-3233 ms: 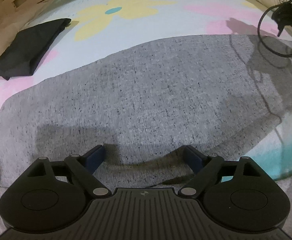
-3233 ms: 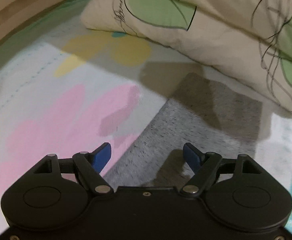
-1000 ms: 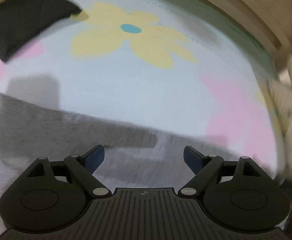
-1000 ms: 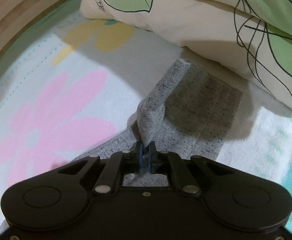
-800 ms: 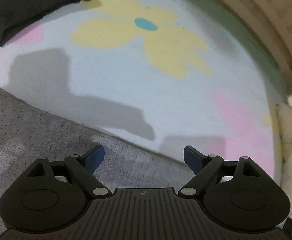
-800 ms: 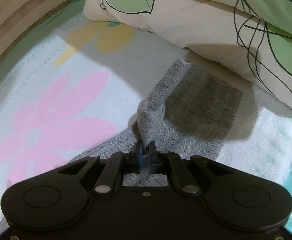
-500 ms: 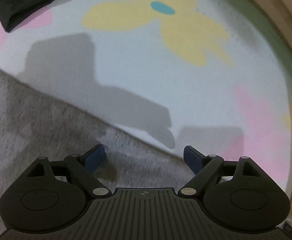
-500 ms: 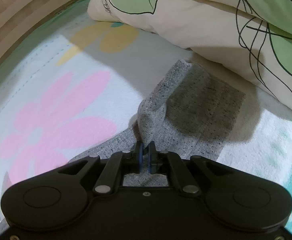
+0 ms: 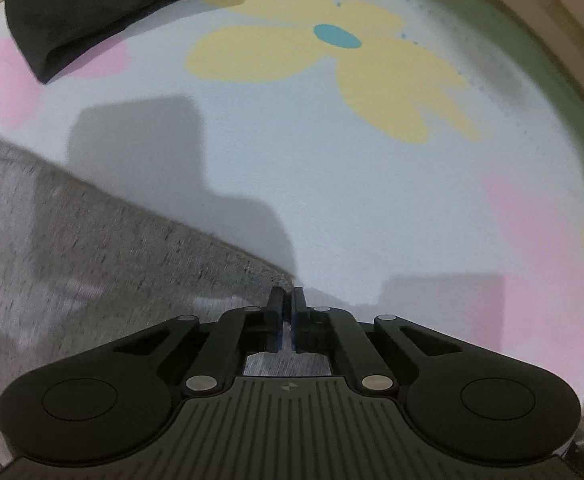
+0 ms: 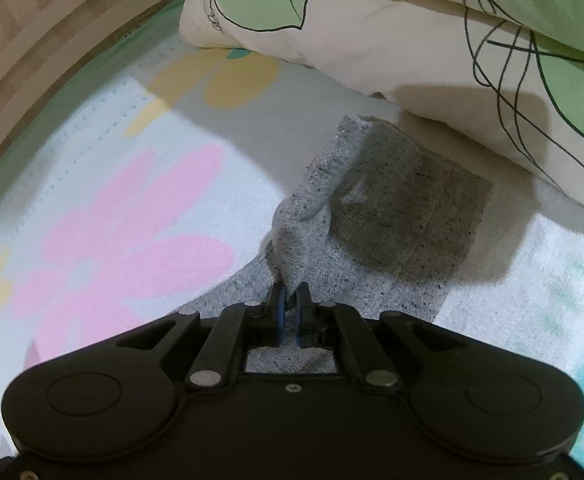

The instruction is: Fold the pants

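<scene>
1. Your left gripper [image 9: 286,294] stood with its jaws wide apart half a second ago; they have now come together on the edge of the speckled grey knit pants [image 9: 91,264]. The fabric between them is mostly hidden by the fingers, and this view is motion-blurred.
2. Your right gripper [image 10: 289,290] stays as before, jaws clamped on a raised fold of the same grey pants [image 10: 392,216], which rises in a ridge towards the far hem.
3. The pants lie on the bed's pale sheet printed with yellow and pink flowers [image 9: 332,160]; their left part runs out of the left wrist view.
4. Gripper shadows darken the cloth ahead of both cameras, so its surface there is hard to read.
5. A folded black garment [image 9: 99,8] lies well apart at the upper left, cut off by the frame.
6. Cream pillows with green leaf outlines [image 10: 432,40] sit just beyond the pants' far end.
</scene>
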`<state>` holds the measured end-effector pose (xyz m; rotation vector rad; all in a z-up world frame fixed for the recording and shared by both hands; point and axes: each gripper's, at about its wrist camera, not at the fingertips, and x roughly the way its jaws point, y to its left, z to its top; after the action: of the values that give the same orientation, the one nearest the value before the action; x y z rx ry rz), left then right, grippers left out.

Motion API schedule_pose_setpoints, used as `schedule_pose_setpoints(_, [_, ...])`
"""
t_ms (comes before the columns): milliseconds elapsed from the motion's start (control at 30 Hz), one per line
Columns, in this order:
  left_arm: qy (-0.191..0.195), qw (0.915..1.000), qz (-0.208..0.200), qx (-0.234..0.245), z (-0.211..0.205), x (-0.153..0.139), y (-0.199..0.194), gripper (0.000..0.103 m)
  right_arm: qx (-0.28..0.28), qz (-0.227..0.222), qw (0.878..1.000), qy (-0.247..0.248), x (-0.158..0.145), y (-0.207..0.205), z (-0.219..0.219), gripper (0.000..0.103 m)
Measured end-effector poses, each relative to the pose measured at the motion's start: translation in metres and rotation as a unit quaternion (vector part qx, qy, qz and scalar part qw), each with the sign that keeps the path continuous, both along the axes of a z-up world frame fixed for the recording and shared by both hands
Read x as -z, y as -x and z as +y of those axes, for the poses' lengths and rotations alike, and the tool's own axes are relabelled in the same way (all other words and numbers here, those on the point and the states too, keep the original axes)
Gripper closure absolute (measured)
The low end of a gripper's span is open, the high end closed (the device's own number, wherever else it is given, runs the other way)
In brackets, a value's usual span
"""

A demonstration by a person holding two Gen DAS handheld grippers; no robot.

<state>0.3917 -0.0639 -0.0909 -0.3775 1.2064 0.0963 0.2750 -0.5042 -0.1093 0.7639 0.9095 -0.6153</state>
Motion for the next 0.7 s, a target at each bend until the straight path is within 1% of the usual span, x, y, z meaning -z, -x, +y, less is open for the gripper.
schedule_pose_setpoints(67, [0.003, 0.9999, -0.012, 0.007, 0.000, -0.009, 0.012, 0.101, -0.005, 0.002, 1.000, -0.006, -0.002, 0.002, -0.002, 0.099])
schedule_pose_setpoints(133, [0.002, 0.9994, -0.029, 0.017, -0.001, -0.025, 0.018, 0.101, -0.006, 0.008, 1.000, -0.019, -0.007, 0.006, -0.005, 0.098])
schedule_pose_setpoints(233, [-0.007, 0.9972, -0.066, 0.033, -0.002, -0.051, 0.047, 0.101, -0.006, 0.014, 0.999, -0.034, -0.020, 0.021, -0.008, 0.098])
schedule_pose_setpoints(300, [-0.011, 0.9952, -0.089, 0.041, -0.002, -0.059, 0.071, 0.101, -0.009, 0.018, 0.999, -0.027, -0.033, 0.035, -0.007, 0.098])
schedule_pose_setpoints(433, [-0.005, 0.9913, -0.121, 0.051, 0.010, -0.087, 0.118, 0.101, -0.015, 0.017, 0.999, -0.033, -0.060, 0.078, -0.006, 0.098])
schedule_pose_setpoints(533, [-0.002, 0.9889, -0.136, 0.059, 0.025, -0.096, 0.158, 0.101, -0.005, 0.009, 0.999, -0.053, -0.076, 0.119, -0.004, 0.098])
schedule_pose_setpoints(633, [-0.009, 0.9864, -0.149, 0.068, 0.033, -0.104, 0.186, 0.101, 0.002, 0.005, 0.998, -0.066, -0.090, 0.160, 0.000, 0.098])
schedule_pose_setpoints(700, [-0.016, 0.9845, -0.155, 0.080, 0.036, -0.101, 0.204, 0.101, 0.008, 0.011, 0.998, -0.068, -0.096, 0.185, 0.006, 0.098])
